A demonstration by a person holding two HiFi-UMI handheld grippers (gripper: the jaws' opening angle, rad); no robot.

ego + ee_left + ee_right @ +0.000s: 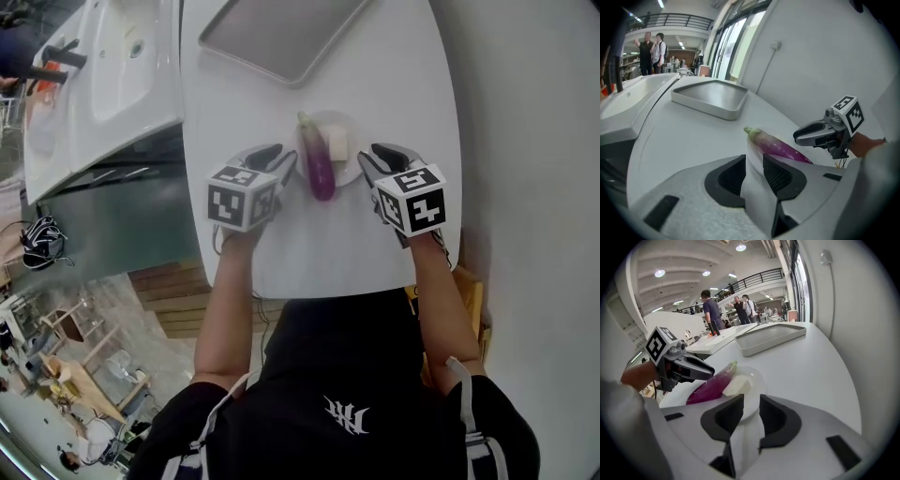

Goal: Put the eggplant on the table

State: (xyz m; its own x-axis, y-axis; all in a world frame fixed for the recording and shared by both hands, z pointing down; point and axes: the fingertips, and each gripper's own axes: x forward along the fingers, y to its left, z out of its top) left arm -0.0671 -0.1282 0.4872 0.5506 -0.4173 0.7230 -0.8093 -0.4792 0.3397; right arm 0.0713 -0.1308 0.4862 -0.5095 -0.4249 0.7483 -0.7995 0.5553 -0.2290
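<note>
A purple eggplant (pixel 321 164) (pixel 780 145) (pixel 712 385) with a green stem lies on a small white plate (pixel 347 127) on the white table, beside a white block (pixel 337 142) (pixel 737 385). My left gripper (pixel 281 155) (pixel 753 161) sits at the plate's left edge, its jaws closed on the rim (pixel 753 150), which fills the gap between them. My right gripper (pixel 375 156) (pixel 751 411) sits at the plate's right edge (pixel 754 376). The rim reaches in between its jaws, and a sliver of table shows beside it. Each gripper is visible in the other's view.
A grey metal tray (pixel 281 37) (pixel 710 96) (pixel 768 338) lies farther back on the table. A white sink unit (pixel 112 66) stands to the left, across a gap. A wall runs close along the table's right side. People stand far off in the hall.
</note>
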